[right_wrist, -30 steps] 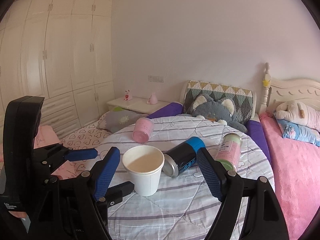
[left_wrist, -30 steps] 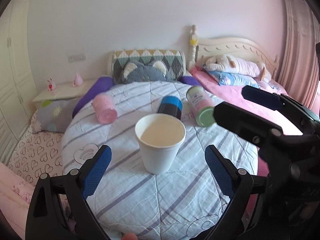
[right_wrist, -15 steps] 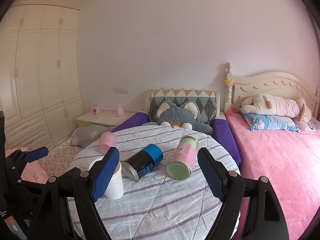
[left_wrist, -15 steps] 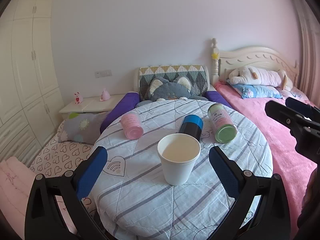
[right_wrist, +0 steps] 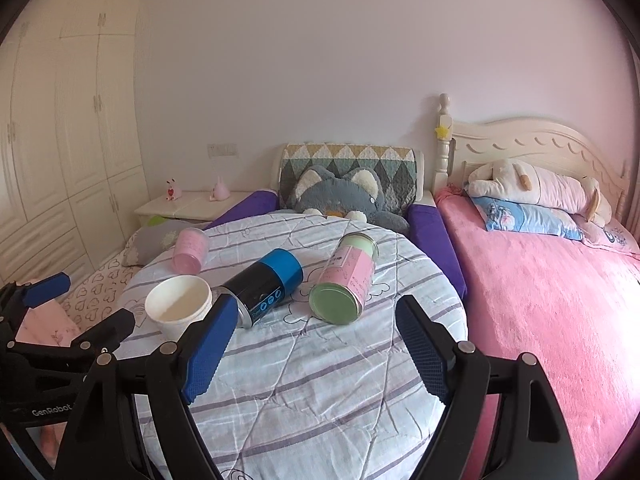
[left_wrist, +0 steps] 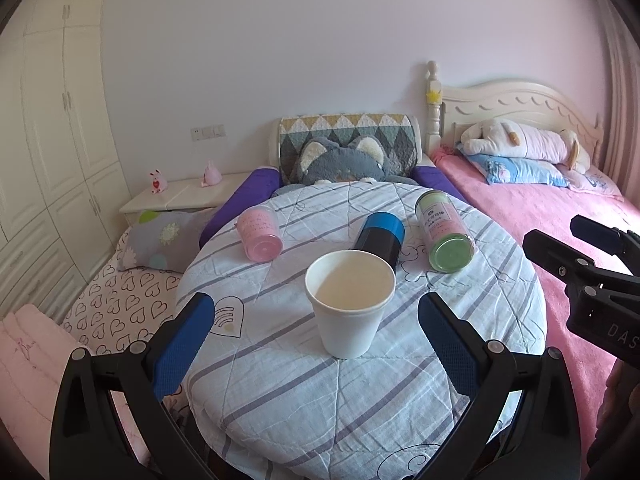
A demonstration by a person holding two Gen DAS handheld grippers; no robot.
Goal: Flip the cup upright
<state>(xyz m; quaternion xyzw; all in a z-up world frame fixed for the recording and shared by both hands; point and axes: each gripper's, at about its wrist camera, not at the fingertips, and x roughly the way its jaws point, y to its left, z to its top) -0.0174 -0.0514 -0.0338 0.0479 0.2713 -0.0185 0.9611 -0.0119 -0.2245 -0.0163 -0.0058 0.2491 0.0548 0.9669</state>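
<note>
The white paper cup (left_wrist: 350,304) stood upright, mouth open to the ceiling, on the near middle of the round table (left_wrist: 280,412) with its striped cloth, so the flip itself looked done and little seemed left beyond drawing away. The left gripper (left_wrist: 316,344) hung with its blue pads spread wide on either side of the cup, touching nothing; the right gripper (right_wrist: 316,346) was likewise wide open and empty, off to the right. Behind the cup lay three things on their sides: a pink tumbler (left_wrist: 259,233) far left, a black-and-blue can (left_wrist: 379,240) just beyond the cup, and a green-lidded canister (left_wrist: 443,231) to the right. None blocked a retreat.
</note>
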